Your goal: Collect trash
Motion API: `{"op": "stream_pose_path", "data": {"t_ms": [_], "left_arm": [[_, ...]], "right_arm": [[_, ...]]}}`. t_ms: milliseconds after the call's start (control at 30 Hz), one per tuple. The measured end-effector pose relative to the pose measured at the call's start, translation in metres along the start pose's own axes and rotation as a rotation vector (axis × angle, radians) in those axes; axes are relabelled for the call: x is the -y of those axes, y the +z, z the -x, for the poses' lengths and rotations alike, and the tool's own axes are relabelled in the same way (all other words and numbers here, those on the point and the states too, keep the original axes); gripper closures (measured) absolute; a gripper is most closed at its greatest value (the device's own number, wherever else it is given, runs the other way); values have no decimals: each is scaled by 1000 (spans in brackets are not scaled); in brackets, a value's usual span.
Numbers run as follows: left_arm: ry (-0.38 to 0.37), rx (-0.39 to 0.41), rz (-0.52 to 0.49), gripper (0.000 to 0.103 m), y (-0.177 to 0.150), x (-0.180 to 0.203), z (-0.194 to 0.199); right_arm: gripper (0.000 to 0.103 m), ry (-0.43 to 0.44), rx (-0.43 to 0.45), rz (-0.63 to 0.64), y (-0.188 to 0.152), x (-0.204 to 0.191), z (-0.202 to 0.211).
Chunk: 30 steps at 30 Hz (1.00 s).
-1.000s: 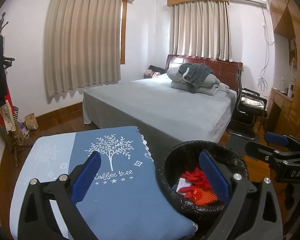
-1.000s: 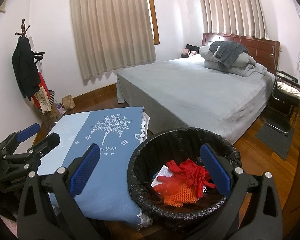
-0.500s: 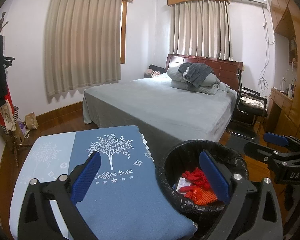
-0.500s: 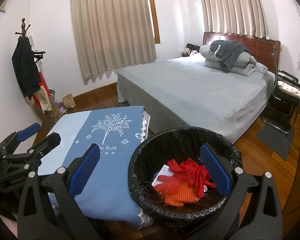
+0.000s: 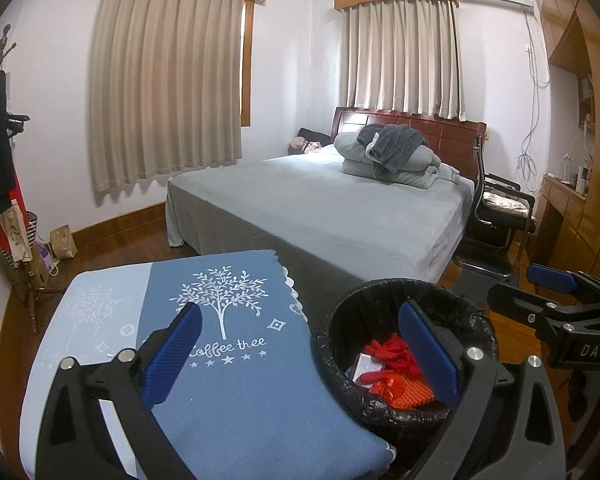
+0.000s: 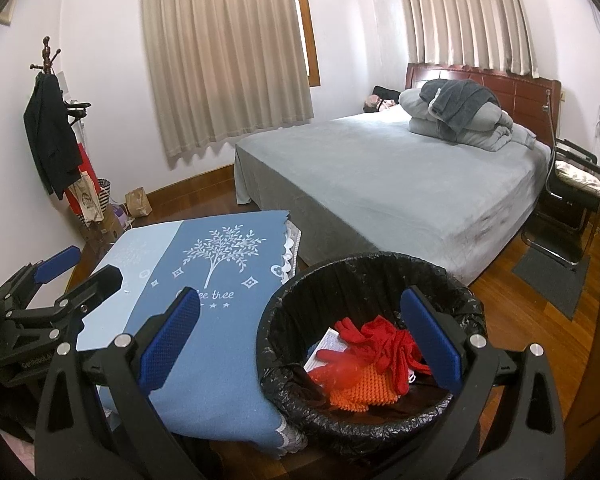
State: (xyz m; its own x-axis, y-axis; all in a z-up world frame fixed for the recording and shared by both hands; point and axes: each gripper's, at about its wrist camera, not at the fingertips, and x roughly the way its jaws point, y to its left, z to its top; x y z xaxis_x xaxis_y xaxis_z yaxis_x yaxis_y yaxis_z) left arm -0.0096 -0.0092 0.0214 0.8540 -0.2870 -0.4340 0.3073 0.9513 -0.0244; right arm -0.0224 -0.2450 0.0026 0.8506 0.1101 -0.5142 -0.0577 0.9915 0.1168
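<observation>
With both hand-held grippers, left [image 5: 300, 356] and right [image 6: 298, 340], wide open and empty, best to scan the tabletop [image 6: 236, 320] ahead-left before leaving the bin [image 6: 364, 280] below.

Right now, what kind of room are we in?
Most likely a bedroom: there's a big bed with folded blankets, curtained windows, and a coat rack in the corner.

One trash bin [image 6: 364, 276] with a black liner, one counter [image 5: 236, 400] under a blue cloth, one bed [image 5: 340, 208]. Two curtained windows [image 5: 168, 80], one chair [image 5: 500, 216], one coat stand [image 6: 52, 120]. Two grippers: left [image 5: 300, 356], right [image 6: 300, 340].
</observation>
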Motion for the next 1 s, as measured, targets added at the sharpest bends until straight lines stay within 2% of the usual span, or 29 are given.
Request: {"op": "stream_pose_path", "data": {"t_ms": [1000], "left_arm": [[0, -3, 0, 6, 3, 0, 0]], "right_arm": [[5, 0, -2, 0, 2, -1, 0]]}}
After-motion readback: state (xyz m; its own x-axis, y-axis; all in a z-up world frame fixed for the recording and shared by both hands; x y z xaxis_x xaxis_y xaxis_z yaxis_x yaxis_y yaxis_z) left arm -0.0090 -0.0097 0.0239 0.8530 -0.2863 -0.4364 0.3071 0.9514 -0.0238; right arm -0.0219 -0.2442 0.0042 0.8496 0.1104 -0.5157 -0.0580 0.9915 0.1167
